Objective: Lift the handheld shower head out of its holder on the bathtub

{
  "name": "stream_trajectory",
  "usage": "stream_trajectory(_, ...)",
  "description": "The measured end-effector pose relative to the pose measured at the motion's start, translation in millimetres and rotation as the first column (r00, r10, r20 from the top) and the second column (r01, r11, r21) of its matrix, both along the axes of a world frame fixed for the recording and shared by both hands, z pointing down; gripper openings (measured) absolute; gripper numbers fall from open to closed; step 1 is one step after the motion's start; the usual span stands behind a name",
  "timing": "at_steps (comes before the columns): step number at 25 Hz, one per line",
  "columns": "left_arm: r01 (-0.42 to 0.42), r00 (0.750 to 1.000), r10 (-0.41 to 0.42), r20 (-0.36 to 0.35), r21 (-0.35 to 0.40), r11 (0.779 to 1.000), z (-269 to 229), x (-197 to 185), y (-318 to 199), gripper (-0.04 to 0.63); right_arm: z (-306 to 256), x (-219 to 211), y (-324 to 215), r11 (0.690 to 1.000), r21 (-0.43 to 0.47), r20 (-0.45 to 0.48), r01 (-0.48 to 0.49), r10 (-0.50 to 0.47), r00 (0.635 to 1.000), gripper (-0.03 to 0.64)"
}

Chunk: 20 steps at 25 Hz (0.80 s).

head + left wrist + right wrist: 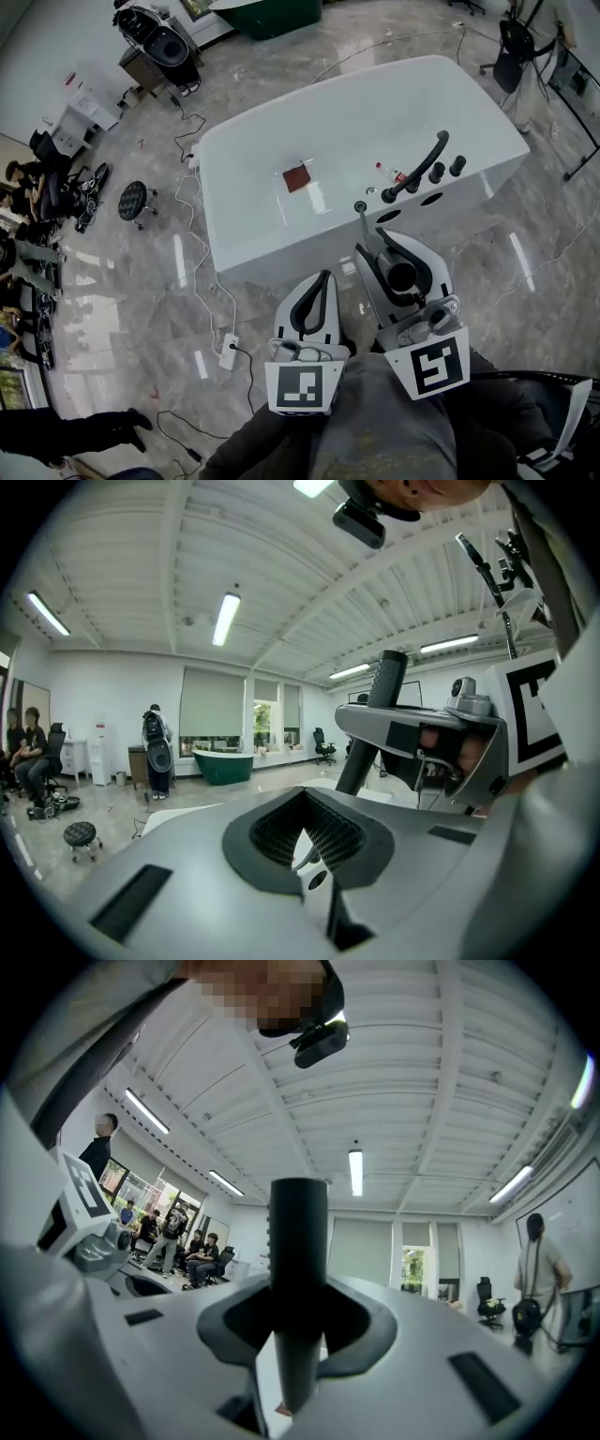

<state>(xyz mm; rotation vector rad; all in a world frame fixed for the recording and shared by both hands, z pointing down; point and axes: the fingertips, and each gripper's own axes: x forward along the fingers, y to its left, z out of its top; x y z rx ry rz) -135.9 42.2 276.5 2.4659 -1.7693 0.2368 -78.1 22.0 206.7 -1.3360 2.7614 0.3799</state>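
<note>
A white bathtub (pixel 281 122) stands ahead of me, with a black curved faucet (pixel 422 164) and two black knobs (pixel 446 170) on its near rim. The black shower head (pixel 401 276) is off the tub, and my right gripper (pixel 373 242) is shut on its handle. A thin hose (pixel 364 225) runs from a small chrome holder (pixel 360 205) on the rim toward it. In the right gripper view the handle (pixel 298 1269) stands upright between the jaws of the right gripper (pixel 298 1335). My left gripper (pixel 325 276) is shut on nothing, just left of it. The left gripper (pixel 305 841) sees the handle (pixel 375 714) at its right.
A reddish-brown square (pixel 297 178) and a small bottle (pixel 394 173) lie in the tub. On the marble floor are a power strip (pixel 229 352) with cables, a round stool (pixel 137 199) and a green tub (pixel 272 14) far back. People sit at the left wall.
</note>
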Motion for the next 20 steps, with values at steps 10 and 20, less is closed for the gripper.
stream_trajectory(10,-0.019,0.998,0.021,-0.062,0.037,0.999,44,-76,-1,0.003,61,-82,12,1.000,-0.014,0.052,-0.023,0.024,0.998,0.114)
stream_trajectory(20,-0.136,0.988,0.142,-0.054,0.097,0.986,-33,-52,-2,0.003,-14,-56,6,0.994,-0.038,0.009,-0.100,0.100,0.995,0.114)
